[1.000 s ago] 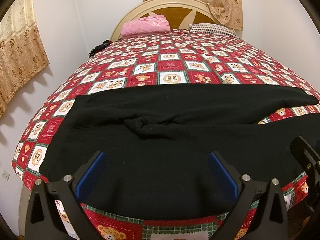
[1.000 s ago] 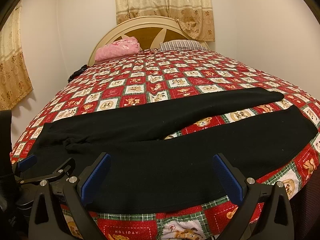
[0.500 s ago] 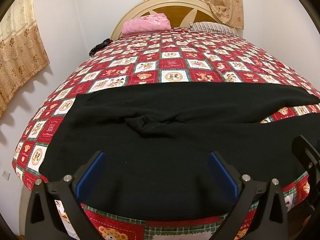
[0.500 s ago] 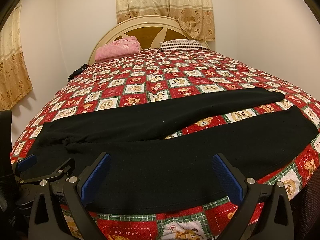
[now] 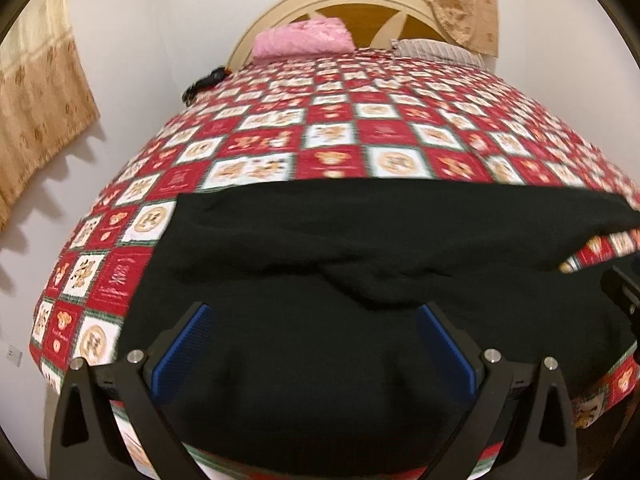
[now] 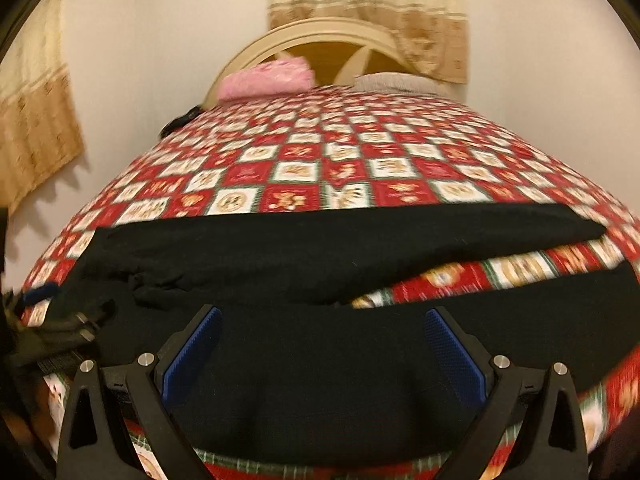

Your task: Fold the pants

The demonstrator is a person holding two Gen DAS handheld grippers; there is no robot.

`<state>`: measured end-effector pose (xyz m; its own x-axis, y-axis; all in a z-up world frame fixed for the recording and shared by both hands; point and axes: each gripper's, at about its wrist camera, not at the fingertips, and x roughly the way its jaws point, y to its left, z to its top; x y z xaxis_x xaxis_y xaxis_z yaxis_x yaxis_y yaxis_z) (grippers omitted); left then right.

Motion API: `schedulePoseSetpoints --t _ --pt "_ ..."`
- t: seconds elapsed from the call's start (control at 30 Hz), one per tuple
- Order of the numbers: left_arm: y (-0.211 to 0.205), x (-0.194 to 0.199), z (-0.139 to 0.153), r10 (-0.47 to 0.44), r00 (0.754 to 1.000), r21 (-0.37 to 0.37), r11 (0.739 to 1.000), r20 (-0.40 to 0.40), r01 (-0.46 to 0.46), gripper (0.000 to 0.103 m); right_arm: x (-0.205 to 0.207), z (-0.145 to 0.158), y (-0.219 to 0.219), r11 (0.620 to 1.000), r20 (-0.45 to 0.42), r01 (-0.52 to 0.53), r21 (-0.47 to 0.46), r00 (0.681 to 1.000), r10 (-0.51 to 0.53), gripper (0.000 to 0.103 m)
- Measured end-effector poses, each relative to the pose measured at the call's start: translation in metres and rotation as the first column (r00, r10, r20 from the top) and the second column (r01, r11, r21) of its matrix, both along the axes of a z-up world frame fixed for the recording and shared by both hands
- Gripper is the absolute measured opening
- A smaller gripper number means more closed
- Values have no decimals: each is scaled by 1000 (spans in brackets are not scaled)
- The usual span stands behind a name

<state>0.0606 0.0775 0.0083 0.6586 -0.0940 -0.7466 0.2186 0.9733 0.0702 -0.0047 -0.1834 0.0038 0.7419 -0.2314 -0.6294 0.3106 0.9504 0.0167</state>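
Black pants lie spread across the near end of the bed, waist to the left and both legs running right; in the right wrist view the pants show a gap of quilt between the legs. My left gripper is open, its blue pads low over the waist and seat part near the bed's front edge. My right gripper is open too, hovering over the near leg. The right gripper shows at the left wrist view's right edge, and the left gripper at the right wrist view's left edge.
The bed carries a red and white checked quilt with bear prints. A pink folded blanket and a striped pillow lie by the headboard. A dark object sits at the far left edge. Curtains hang on the walls.
Both grippers have moved forward and lower toward the pants, which now fill more of each view. Both views are blurred by motion. The pants lie as before.
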Motion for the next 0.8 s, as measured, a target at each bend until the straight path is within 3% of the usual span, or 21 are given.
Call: schedulePoseSetpoints --t 0.13,0.33,0.47,0.67,0.8 --pt "55 47 6 91 996 -24 996 -16 -91 103 42 -1 -7 992 -62 -125 -2 990 124 102" --pt "113 117 -13 198 973 -50 978 -121 -205 103 106 -10 -16 971 -155 -240 -14 960 235 100" --pt "114 136 -21 228 966 9 973 -124 -229 103 141 -15 -14 955 -197 -293 -49 940 279 87" --pt "107 143 -23 202 971 -7 979 -125 -205 103 179 -22 -11 948 -225 -319 -17 925 307 85" --pt "105 158 -31 200 970 32 980 -142 -197 103 206 -25 2 931 -228 -362 42 904 362 85"
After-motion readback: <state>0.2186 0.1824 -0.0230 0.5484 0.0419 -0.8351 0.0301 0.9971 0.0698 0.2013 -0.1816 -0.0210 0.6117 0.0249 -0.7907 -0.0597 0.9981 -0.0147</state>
